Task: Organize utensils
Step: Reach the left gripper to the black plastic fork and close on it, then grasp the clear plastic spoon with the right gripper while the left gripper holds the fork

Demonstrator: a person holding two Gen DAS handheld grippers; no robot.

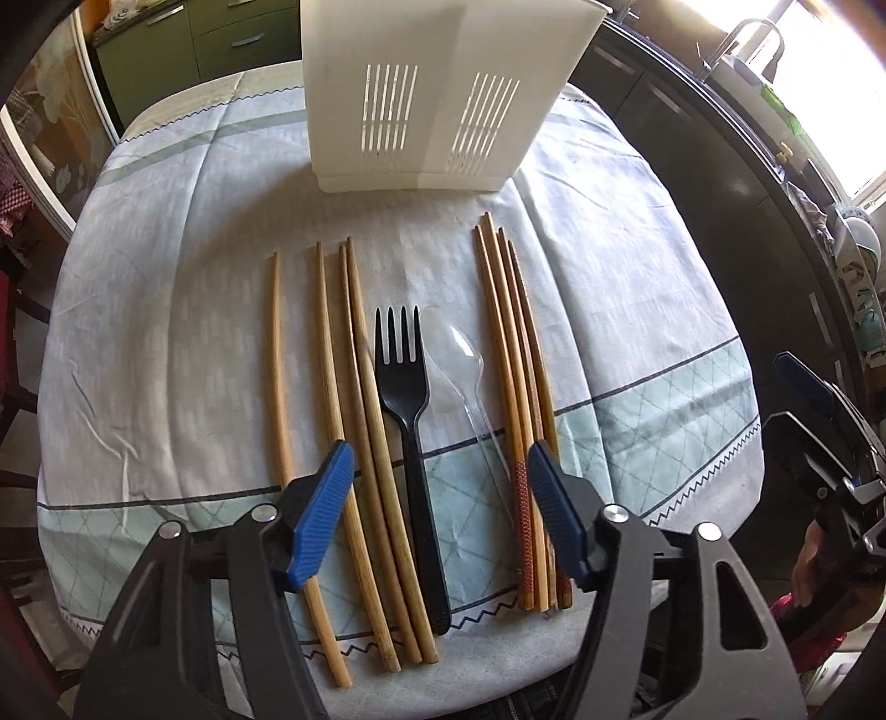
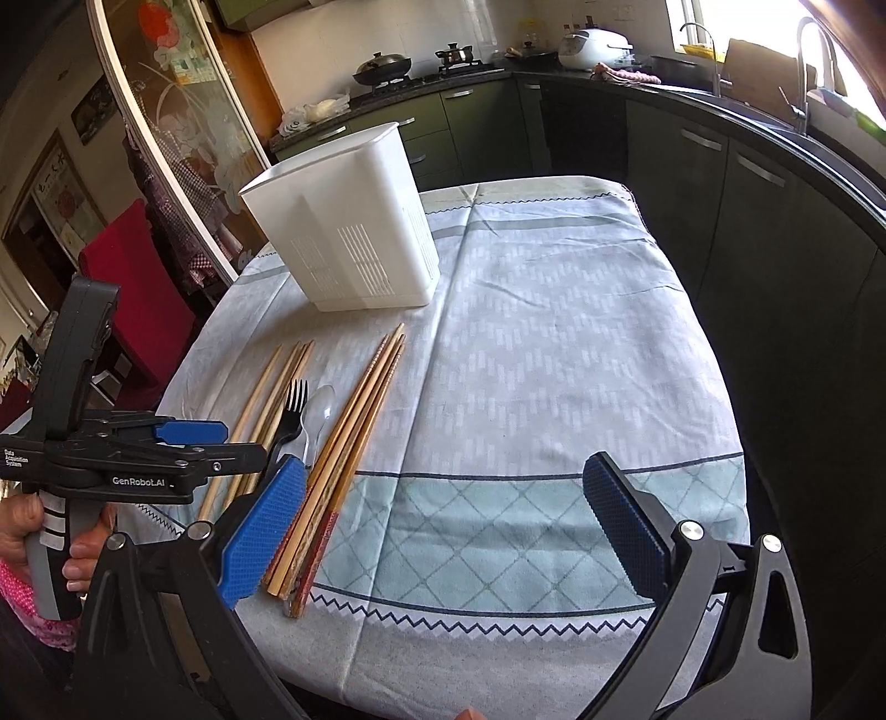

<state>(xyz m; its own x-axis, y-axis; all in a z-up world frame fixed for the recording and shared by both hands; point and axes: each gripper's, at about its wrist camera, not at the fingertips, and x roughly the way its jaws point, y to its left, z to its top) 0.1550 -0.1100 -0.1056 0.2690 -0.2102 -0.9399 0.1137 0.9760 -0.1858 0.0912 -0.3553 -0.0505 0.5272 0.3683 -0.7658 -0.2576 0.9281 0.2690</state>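
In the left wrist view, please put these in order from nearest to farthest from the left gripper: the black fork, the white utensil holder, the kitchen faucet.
From the left gripper:
1. Black fork, lying on the cloth, its handle between the open jaws.
2. White utensil holder, standing beyond the utensils.
3. Kitchen faucet, at the counter, upper right.

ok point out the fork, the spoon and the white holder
fork (image 1: 414, 421) left wrist view, upper handle
spoon (image 1: 457, 360) left wrist view, bowl
holder (image 2: 354, 232) right wrist view, front wall

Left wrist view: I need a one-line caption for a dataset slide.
Open left gripper hovers over black fork, clear spoon and chopsticks before a white caddy.
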